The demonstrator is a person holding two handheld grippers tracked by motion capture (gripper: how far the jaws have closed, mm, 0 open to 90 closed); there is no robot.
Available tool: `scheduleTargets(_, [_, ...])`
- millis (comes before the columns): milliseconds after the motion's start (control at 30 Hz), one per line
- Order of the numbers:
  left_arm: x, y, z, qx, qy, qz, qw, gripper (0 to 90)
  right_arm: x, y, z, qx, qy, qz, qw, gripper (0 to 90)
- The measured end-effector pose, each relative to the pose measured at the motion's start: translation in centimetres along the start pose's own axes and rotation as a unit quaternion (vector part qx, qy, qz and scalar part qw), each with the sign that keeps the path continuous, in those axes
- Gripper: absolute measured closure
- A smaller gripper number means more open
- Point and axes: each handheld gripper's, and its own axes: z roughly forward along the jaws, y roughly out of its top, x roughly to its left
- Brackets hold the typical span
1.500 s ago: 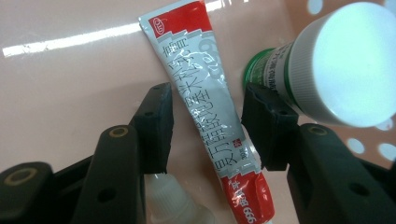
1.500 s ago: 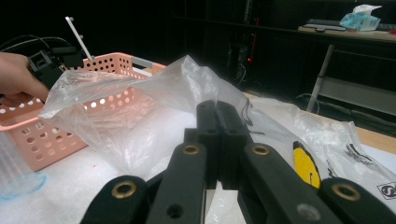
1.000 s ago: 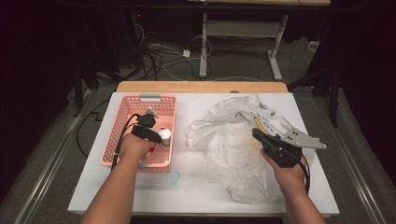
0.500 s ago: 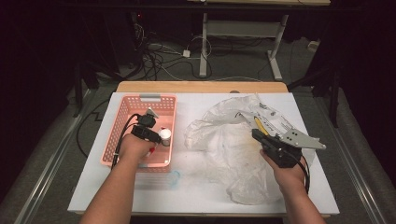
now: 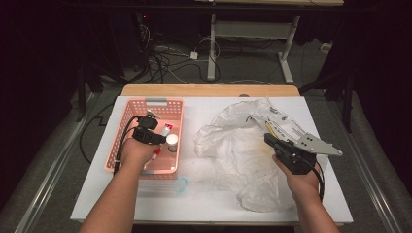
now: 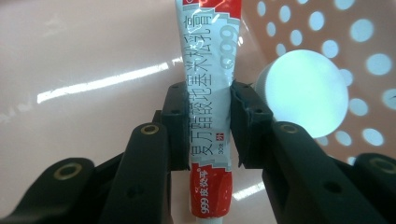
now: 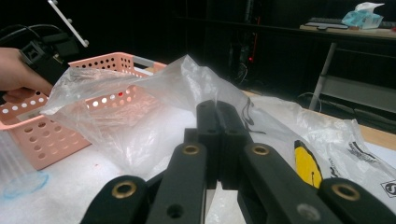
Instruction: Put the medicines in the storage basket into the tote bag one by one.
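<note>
My left gripper point(image 5: 160, 141) reaches into the pink basket point(image 5: 121, 126) and is shut on a red-and-white tube point(image 5: 166, 128). In the left gripper view the pads point(image 6: 175, 126) press both sides of the tube point(image 6: 208, 56) over the basket floor point(image 6: 56, 70). A white round-capped jar point(image 6: 303, 88) stands just beside it, also visible from above point(image 5: 172, 141). My right gripper point(image 5: 269, 141) rests over the crumpled clear plastic bag point(image 5: 233, 141). Its jaws are pressed together point(image 7: 217, 109), pinching the bag's film point(image 7: 140, 126), which rises in a peak above them.
A clear plastic cup with a blue rim point(image 5: 177, 185) lies on the white table point(image 5: 204, 208) in front of the basket. The basket's holed wall point(image 7: 42, 135) stands left of the bag. Dark floor, cables and desk legs lie beyond the table's far edge.
</note>
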Motion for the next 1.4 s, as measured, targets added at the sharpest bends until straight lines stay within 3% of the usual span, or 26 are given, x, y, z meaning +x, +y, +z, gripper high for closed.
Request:
scheduleTargets(300, [-0.4, -0.4, -1.4, -0.043, 0.013, 0.009, 0.9989, 67.9, 0.3, -0.1, 0.2, 0.001, 0.003, 0.0, 1.0, 90.0])
scheduleTargets(667, [-0.6, -1.9, -2.6, -0.111, 0.017, 0.027, 0.9933, 67.9, 0.3, -0.2, 0.4, 0.005, 0.003, -0.001, 1.0, 90.0])
scheduleTargets(1000, [-1.1, -3.0, -4.2, -0.176, 0.0, 0.035, 0.9838, 67.9, 0.4, -0.1, 0.4, 0.003, 0.003, -0.002, 1.0, 90.0])
scheduleTargets(1200, [-1.5, -4.1, -5.3, -0.199, -0.008, 0.046, 0.9789, 67.9, 0.4, -0.1, 0.3, 0.002, 0.002, -0.003, 1.0, 90.0])
scheduleTargets(1400, [-2.5, -5.5, -6.2, -0.229, -0.027, 0.06, 0.9712, 67.9, 0.4, 0.0, 0.3, 0.002, 0.001, -0.006, 1.0, 90.0])
